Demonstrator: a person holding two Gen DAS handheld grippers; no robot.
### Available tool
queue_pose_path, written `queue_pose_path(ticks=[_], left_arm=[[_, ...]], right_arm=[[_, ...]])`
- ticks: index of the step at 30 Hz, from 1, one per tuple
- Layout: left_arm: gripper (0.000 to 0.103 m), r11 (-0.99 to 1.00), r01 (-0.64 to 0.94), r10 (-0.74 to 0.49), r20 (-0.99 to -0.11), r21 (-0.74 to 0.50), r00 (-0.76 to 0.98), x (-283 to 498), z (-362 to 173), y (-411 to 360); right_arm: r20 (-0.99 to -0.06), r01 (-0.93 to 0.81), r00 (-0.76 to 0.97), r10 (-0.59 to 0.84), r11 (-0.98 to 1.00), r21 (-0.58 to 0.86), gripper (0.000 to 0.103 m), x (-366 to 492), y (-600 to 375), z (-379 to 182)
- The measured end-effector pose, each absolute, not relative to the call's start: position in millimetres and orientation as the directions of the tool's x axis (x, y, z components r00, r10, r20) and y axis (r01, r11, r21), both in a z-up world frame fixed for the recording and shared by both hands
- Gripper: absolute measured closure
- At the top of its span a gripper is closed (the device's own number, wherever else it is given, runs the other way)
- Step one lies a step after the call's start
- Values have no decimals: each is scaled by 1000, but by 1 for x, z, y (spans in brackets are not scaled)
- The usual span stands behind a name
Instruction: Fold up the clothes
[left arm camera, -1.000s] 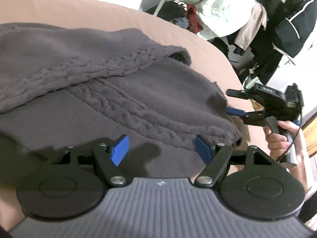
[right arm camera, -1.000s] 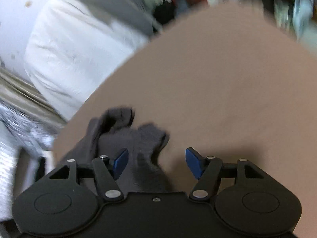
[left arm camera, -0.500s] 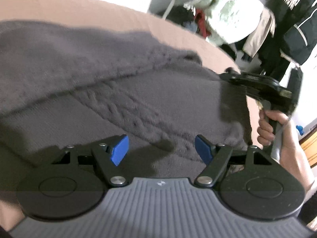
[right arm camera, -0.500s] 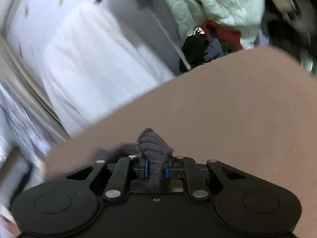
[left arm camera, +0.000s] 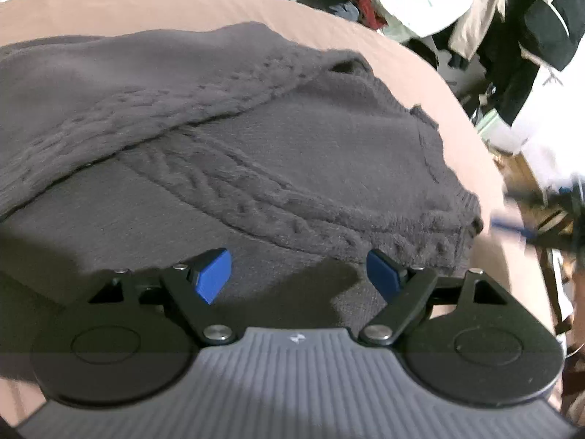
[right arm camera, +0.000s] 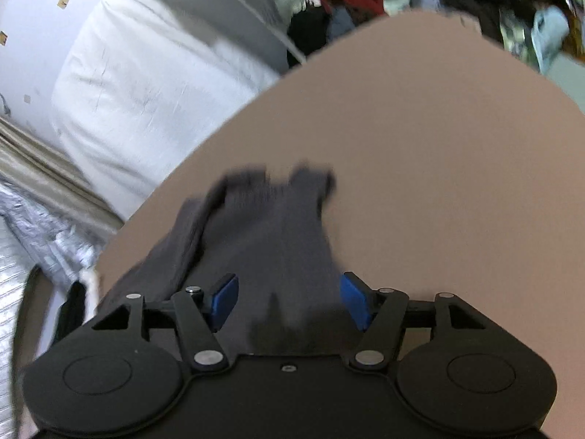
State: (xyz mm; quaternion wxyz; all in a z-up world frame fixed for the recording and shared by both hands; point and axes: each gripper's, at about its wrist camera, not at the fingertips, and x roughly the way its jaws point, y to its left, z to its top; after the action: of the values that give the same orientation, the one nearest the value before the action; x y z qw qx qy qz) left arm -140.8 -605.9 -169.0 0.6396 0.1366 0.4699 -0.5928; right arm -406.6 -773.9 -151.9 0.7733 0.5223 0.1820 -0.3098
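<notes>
A dark grey cable-knit sweater lies spread and partly folded on a tan surface, one layer lapped over another at the left. Above its near edge hangs the left gripper, jaws opening, nothing between the blue pads. In the right wrist view, the right gripper hangs over a blurred sweater end, jaws opening, pads clear of the cloth that lies between them. Clothes are heaped at far right.
</notes>
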Motion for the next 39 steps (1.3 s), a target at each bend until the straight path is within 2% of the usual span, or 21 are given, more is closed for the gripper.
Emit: queue_pose_path(ticks=[1,4,6,9,11,12,14,15,18,21,24,27,28,29,31,34,37,39], left_arm=[[22,274,877,-637,-757,-396,-143,-137,-168,-603],[22,296,857,-653,-744,-422,-140,-129,-166,-594],[22,259,883,-671,-731,-392,-128,-133,-159,-587],[22,183,931,-699,-708,-316,-103,-142,-146,-575],[22,180,947,-692,-718,-268,-72,-138,-142,-567],[22,184,952,-686,-725,-245,-55,-135,-141,-564],[22,209,950,-671,-741,-231,-32,-121,-140,-557],[22,223,946,-666,-745,-236,-28,-113,-140,-552],[22,252,937,-655,-755,-243,-20,-86,-138,-537],[22,272,931,-645,-764,-244,-12,-60,-135,-520],[22,303,922,-657,-754,-241,18,-38,-124,-496],[22,428,892,-679,-703,-147,210,-15,-109,-465],[22,451,883,-681,-689,-130,247,-6,-107,-455],[22,472,869,-685,-683,-148,256,5,-109,-445],[22,520,822,-689,-683,-233,242,31,-118,-423],[22,601,726,-685,-683,-335,252,65,-136,-396],[22,637,678,-676,-689,-368,261,85,-151,-389],[22,646,657,-677,-690,-389,258,95,-158,-389]], right_arm=[[-596,644,765,-244,252,722,25,-409,-765,-159],[-560,575,818,-131,240,782,25,-407,-743,-176],[-539,541,837,-93,275,794,25,-394,-735,-179],[-578,585,804,-136,349,732,25,-363,-741,-182],[-607,647,760,-234,364,669,25,-347,-751,-189],[-591,650,758,-274,375,660,25,-342,-751,-191],[-569,659,752,-333,396,640,69,-334,-749,-190],[-585,674,738,-336,395,625,87,-328,-747,-190],[-607,723,689,-397,314,615,87,-323,-740,-181],[-615,762,646,-452,330,557,88,-310,-740,-150],[-617,790,611,-496,435,433,88,-267,-733,-107],[-586,756,633,-506,565,330,89,-209,-721,-64],[-573,722,667,-477,605,336,89,-189,-714,-53],[-558,668,714,-423,650,363,89,-165,-704,-43],[-554,602,742,-377,739,304,89,-114,-675,-36],[-596,518,725,-346,844,140,89,-47,-626,-57],[-695,428,685,-218,893,141,89,-13,-593,-105],[-756,347,619,-212,938,22,88,2,-573,-136]])
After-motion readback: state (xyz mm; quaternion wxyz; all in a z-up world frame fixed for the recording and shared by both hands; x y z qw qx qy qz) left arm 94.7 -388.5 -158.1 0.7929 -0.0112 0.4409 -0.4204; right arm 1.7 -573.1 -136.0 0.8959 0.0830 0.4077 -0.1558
